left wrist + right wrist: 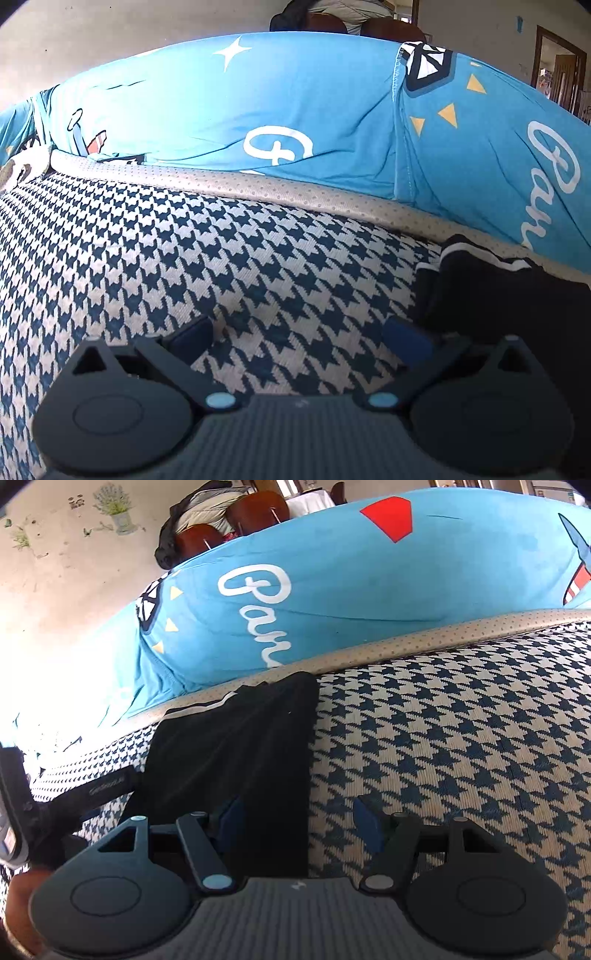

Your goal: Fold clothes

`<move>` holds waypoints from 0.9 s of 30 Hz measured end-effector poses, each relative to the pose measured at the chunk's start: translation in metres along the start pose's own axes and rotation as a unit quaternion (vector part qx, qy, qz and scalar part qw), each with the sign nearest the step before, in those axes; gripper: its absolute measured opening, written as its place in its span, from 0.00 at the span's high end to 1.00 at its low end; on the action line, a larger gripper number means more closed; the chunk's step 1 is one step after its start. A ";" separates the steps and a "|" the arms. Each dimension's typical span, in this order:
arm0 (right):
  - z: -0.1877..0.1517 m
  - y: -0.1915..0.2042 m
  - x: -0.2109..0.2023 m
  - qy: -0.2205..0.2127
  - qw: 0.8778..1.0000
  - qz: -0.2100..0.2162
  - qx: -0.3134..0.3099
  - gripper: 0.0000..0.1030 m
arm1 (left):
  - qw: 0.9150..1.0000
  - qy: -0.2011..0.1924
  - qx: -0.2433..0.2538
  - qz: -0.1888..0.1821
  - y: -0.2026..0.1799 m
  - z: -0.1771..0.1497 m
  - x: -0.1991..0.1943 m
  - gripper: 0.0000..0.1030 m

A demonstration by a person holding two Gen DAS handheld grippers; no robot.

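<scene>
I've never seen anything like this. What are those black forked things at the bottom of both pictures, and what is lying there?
They are two hand-held grippers, each with a camera looking forward along its two fingers. One picture is from the left gripper, the other from the right gripper. Both are open and hold nothing. Beneath them is a houndstooth surface with a tan border. A black garment lies on it: at the right in the left view, under the right gripper's left finger in the other. Beyond the border lies a blue printed cloth.
</scene>
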State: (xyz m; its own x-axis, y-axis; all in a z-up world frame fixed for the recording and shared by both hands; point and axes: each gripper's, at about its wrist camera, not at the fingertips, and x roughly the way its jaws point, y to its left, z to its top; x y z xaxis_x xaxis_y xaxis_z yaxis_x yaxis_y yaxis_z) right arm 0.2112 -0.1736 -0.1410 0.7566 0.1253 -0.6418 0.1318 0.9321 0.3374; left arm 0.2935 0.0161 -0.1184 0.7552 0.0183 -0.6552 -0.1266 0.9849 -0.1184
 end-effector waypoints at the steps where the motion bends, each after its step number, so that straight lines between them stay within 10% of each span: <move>1: 0.001 0.001 0.001 -0.002 1.000 -0.004 -0.002 0.36 | 1.000 0.000 -0.003 0.002 0.000 0.000 0.000 0.00; 27: -0.009 0.025 0.017 -0.005 0.988 -0.091 -0.126 0.28 | 0.999 0.005 0.045 -0.026 -0.025 -0.005 0.008 0.00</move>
State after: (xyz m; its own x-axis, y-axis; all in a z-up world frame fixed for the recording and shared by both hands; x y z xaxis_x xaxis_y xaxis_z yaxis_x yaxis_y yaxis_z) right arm 0.2219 -0.1450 -0.1500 0.7413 -0.0538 -0.6690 0.1027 0.9941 0.0339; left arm 0.2994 -0.0095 -0.1241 0.7528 -0.0336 -0.6574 -0.0296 0.9960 -0.0849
